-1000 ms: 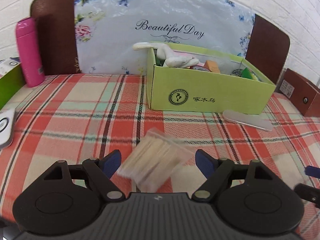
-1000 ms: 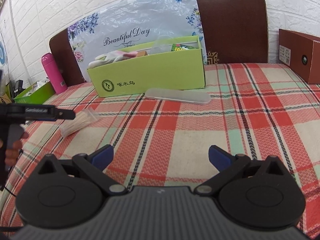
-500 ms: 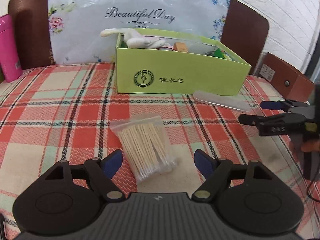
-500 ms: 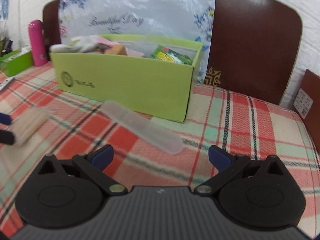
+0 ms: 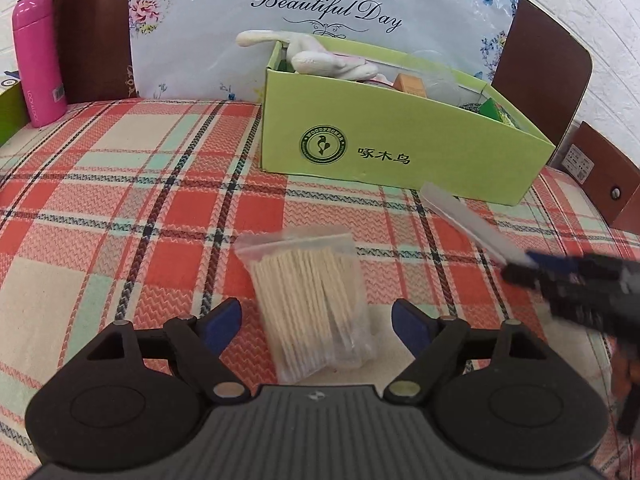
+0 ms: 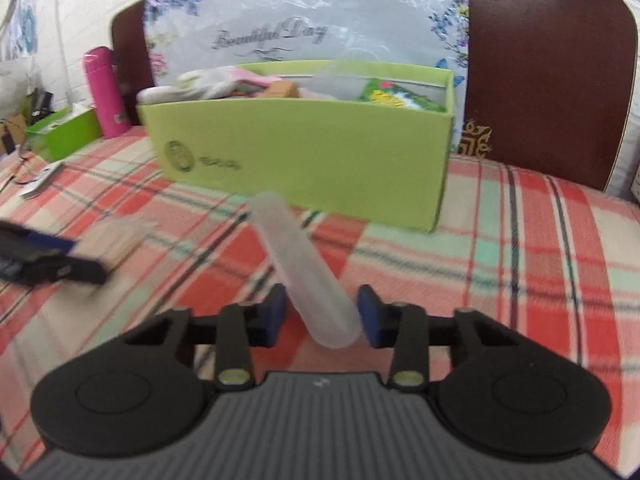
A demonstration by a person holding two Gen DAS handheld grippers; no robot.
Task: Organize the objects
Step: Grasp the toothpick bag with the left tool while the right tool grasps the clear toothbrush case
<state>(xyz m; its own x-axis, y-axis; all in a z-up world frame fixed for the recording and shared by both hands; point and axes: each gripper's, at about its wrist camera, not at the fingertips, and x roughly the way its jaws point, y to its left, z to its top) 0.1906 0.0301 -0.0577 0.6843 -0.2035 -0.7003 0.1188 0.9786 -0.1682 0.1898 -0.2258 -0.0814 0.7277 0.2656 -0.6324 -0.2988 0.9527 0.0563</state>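
My left tongs (image 5: 316, 322) stand wide open over the plaid cloth (image 5: 120, 208), with the bag of sticks (image 5: 308, 300) lying flat between the fingers, neither pad touching it; my right tongs (image 6: 322, 316) have just been closing around the near end of the frosted tube (image 6: 304, 272), the pads right at its sides, though blur keeps me from telling whether they press on it; the tube's far end points toward the green box (image 6: 304, 152), just short of its front wall; the box stands open and crowded, with a white plush toy (image 5: 316, 56) hanging over its left rim, a tan block and a green packet (image 6: 396, 96) inside; seen from the left, the right tongs reach in from the right edge at the tube's end, near the bag but apart from it; a pink bottle (image 5: 38, 56) stands upright at the far left by a dark headboard (image 5: 92, 40), well apart from the box; a flowered plastic bag reading "Beautiful Day" (image 5: 324, 8) leans behind the box; a brown box (image 5: 604, 176) sits at the far right; a second green box (image 6: 64, 132) lies at the left edge; the wall behind is white brick.
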